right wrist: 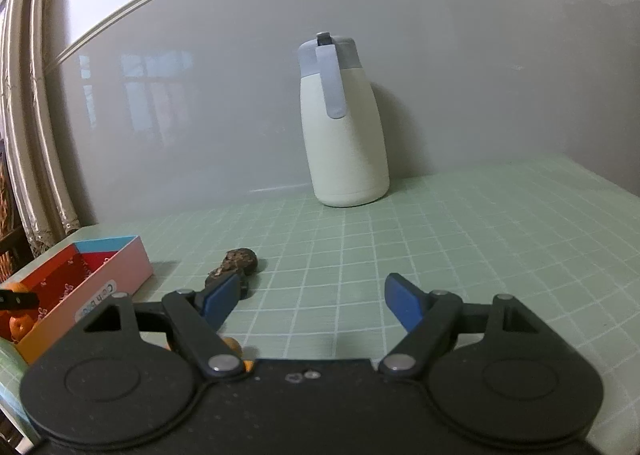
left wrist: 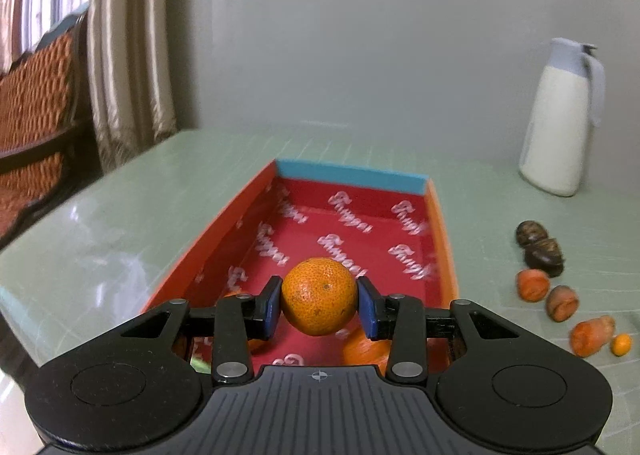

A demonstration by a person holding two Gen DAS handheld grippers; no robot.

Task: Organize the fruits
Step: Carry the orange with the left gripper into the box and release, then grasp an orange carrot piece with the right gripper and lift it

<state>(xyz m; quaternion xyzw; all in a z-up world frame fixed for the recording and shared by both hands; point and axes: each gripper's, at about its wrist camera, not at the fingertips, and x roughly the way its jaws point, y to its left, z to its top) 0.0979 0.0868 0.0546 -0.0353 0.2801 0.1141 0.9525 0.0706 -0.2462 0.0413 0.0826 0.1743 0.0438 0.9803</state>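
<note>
Orange mandarin in left tool above red-lined box.

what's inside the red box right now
Oranges lie at the near end of the box, partly hidden by the left tongs, so their count is unclear. The far part shows only printed lining.

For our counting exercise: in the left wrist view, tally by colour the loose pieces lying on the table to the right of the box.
Dark brown pieces: 2
Orange-red pieces: 3
Small orange fruit: 1
Total: 6
</note>
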